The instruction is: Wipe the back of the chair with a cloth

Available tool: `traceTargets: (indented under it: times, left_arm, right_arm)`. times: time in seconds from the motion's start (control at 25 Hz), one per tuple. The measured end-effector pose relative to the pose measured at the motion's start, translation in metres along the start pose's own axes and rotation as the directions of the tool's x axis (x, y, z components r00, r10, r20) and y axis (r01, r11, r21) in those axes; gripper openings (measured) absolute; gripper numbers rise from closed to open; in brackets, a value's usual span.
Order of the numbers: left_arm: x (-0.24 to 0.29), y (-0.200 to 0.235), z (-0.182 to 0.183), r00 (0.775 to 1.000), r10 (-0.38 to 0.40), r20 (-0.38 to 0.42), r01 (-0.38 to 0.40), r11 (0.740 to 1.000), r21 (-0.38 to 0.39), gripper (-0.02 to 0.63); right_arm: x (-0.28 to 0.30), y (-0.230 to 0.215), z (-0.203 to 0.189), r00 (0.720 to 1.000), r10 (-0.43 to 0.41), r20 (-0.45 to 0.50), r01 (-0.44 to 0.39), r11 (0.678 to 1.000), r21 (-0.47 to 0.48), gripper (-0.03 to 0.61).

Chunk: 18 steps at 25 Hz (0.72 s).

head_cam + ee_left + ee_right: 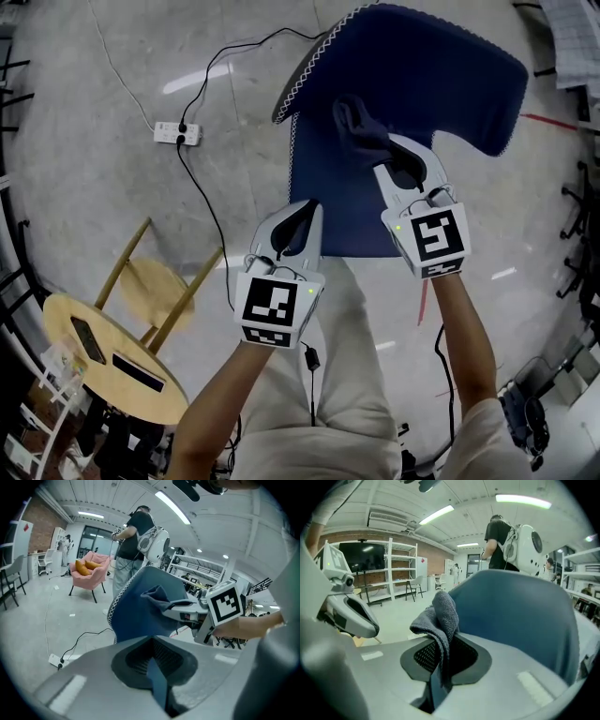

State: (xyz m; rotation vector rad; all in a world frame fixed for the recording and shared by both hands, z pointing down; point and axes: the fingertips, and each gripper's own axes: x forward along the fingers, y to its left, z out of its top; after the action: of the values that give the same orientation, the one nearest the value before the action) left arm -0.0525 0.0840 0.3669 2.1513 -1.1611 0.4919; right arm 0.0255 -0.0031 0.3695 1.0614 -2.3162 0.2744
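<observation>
I clamp the cloth [356,122] in the right gripper [379,159], 1 o'clock; left gripper [302,214] closed, empty. Next: press onto chair back [450,66].

Grey floor [84,169] bears a white power strip [177,133] (black cable [202,199] attached) — also the blue chair [412,75].

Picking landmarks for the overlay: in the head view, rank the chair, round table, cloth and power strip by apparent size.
chair
round table
cloth
power strip
The cloth is nearer the camera, so the last two are unsure.
</observation>
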Motion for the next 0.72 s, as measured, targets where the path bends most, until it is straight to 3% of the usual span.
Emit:
traceTargets:
  times: [0.24,0.52,0.64,0.72]
  left_arm:
    - [-0.003,-0.01,0.022,1.0,-0.013,0.028,0.013,1.0,0.008,0.0]
    - [-0.001,-0.02,0.036,0.999,-0.026,0.045,0.026,1.0,0.01,0.0]
    - [0.002,-0.02,0.037,0.999,-0.025,0.044,0.025,1.0,0.008,0.0]
    - [0.004,-0.019,0.038,0.999,-0.022,0.043,0.022,1.0,0.002,0.0]
  right_arm:
    - [-0.03,-0.049,0.06,0.984,-0.162,0.079,0.166,0.985,-0.042,0.061]
    - [-0.044,-0.093,0.108,0.925,-0.33,0.187,0.359,0.921,-0.151,0.061]
    - [-0.034,-0.097,0.107,0.918,-0.356,0.174,0.388,0.896,-0.217,0.061]
    - [-0.024,-0.094,0.102,0.93,-0.34,0.14,0.363,0.908,-0.211,0.061]
